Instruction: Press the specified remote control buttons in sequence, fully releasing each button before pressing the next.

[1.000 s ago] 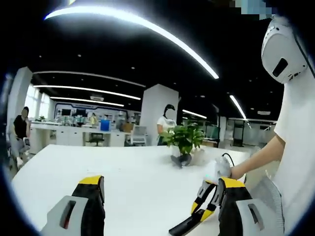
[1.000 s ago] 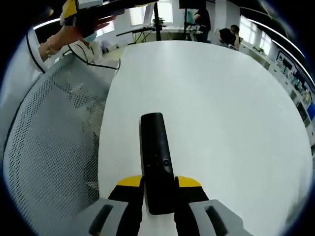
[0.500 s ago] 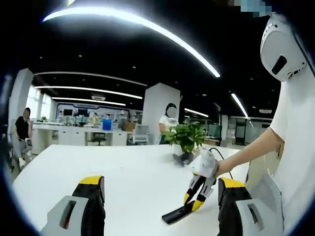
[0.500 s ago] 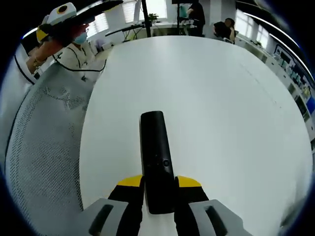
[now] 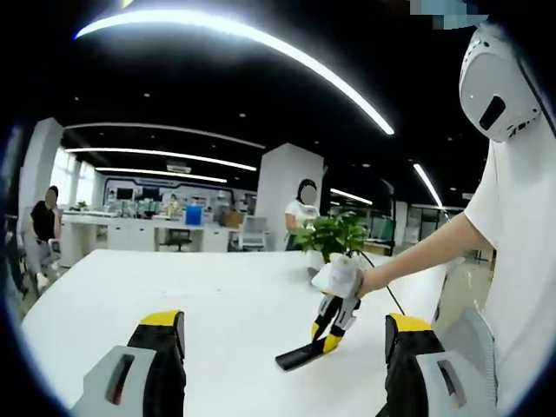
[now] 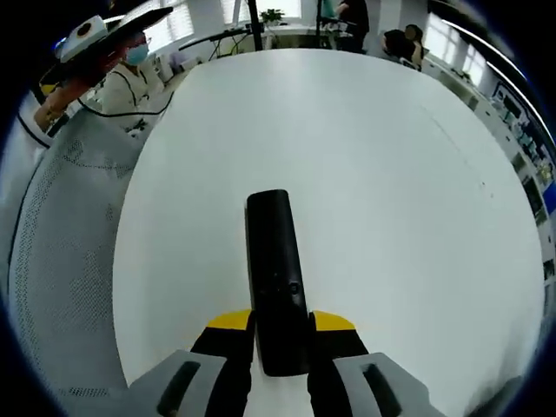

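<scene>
Right gripper [image 6: 280,334], right gripper view: jaws clenched on the black remote control [image 6: 275,278], gripping its near end, the rest sticking out forward over the white desk [image 6: 391,191]. Remote is held lengthwise between the yellow-tipped jaws, top face up, one small round button visible mid-body. Cannot tell if it rests on the desk or is lifted just off it.

Left gripper [image 5: 282,360], left gripper view: jaws spread wide apart, grasping nothing, hanging above the desk's near part. Between them and a bit further on, the right gripper comes in from the right with the person's hand [image 5: 365,280] on it, the remote angled down with its far tip at or near the desk surface.

Further off: mesh chair back [image 6: 61,261] along the left desk edge in the right gripper view, potted plant [image 5: 332,239] at the far side of the desk in the left gripper view, then open office with people standing and sitting behind.

Progress, as a judgement: early stage. Remote is picked up and steadied by the right gripper, that part looks done. No button press is under way, the left jaws are well apart from the remote and not touching any key. Left to do: bring the left jaws in, press the first specified button, release fully, then the rest in order. Which buttons are specified can't be told from the pictures. Remote stays in sight in both views.
</scene>
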The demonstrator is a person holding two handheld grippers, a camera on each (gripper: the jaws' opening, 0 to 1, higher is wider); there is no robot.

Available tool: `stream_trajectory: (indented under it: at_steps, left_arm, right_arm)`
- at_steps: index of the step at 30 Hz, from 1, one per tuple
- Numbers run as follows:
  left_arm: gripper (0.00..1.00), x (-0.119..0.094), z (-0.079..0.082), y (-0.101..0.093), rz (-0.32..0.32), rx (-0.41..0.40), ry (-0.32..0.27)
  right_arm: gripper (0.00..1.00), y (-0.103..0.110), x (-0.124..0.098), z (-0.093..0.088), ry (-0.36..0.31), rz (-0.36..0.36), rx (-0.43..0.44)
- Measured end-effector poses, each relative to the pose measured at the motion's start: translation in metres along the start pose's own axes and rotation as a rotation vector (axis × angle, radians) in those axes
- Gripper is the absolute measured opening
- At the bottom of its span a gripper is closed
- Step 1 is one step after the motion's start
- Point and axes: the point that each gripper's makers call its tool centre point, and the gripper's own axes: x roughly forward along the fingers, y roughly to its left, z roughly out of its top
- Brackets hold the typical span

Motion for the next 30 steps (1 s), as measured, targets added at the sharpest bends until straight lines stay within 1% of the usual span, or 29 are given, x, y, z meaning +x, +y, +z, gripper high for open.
stream_trajectory:
  at_steps: [5,8,12,16,17,18,19,30]
  left_arm:
    - [0.99,-0.001,-0.001,0.002,0.005,-0.003,0.003]
    - [0.99,-0.001,0.0,0.003,0.01,-0.004,0.002]
    - [0.99,-0.001,-0.001,0.003,0.011,-0.001,0.005]
    - [0.99,-0.001,-0.002,0.002,0.008,0.002,0.008]
    - [0.99,-0.001,-0.002,0.002,0.009,0.001,0.006]
    - [0.99,-0.001,-0.001,0.003,0.01,-0.001,0.005]
    - [0.99,-0.001,-0.001,0.003,0.011,0.0,0.004]
    - [0.99,0.0,-0.001,0.001,0.005,0.014,0.009]
  right_arm:
    - [0.21,-0.014,0.001,0.004,-0.001,-0.003,0.011]
    - [0.21,-0.022,0.001,0.006,0.004,-0.015,0.0]
    - [0.21,-0.035,0.002,0.009,-0.001,-0.043,0.008]
    - [0.21,-0.048,0.002,0.01,0.003,-0.086,0.01]
    - [0.21,-0.052,0.001,0.01,0.013,-0.108,0.001]
    - [0.21,-0.059,-0.001,0.008,0.037,-0.144,-0.041]
    - [0.21,-0.061,-0.001,0.008,0.05,-0.158,-0.07]
    - [0.21,-0.061,0.002,0.007,0.072,-0.176,-0.115]
